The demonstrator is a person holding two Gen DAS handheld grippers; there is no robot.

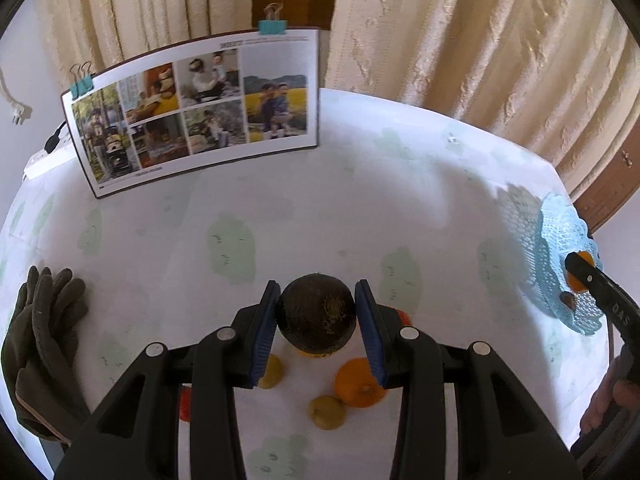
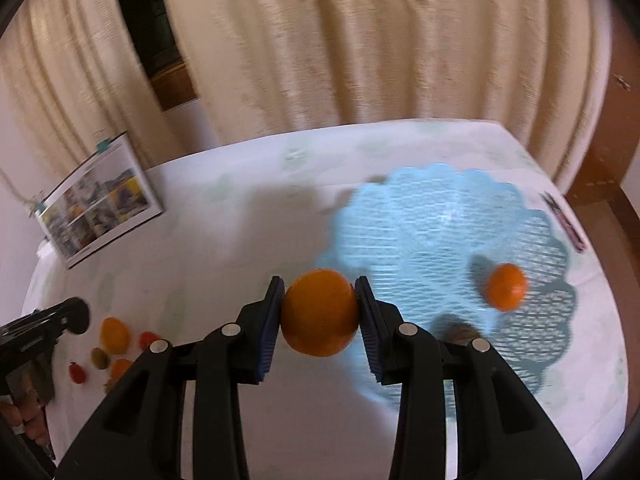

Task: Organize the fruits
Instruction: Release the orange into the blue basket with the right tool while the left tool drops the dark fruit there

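Left tool (image 1: 316, 312) clamped on dark round fruit (image 1: 317, 316), lifted above loose pile (image 1: 344, 392) on tabletop (image 1: 320, 208). Right tool (image 2: 319, 312) clamped on orange (image 2: 319, 312), at near rim of blue mesh basket (image 2: 448, 240); second orange (image 2: 506, 286) inside basket at 3 o'clock.

Risks, judged:
- Round skin slipping from narrow pads, dropping onto pile, scattering small fruit toward tabletop edge.
- Light basket skidding if nudged.
- Released orange rolling into second orange, bouncing over low rim.
- Tools colliding on shared approach.

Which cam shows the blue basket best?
Right wrist. The blue basket fills the right half of that view, its lattice floor open to the camera, with a small orange inside. Left wrist shows only a sliver of it at the far right edge, partly hidden by the right claw.
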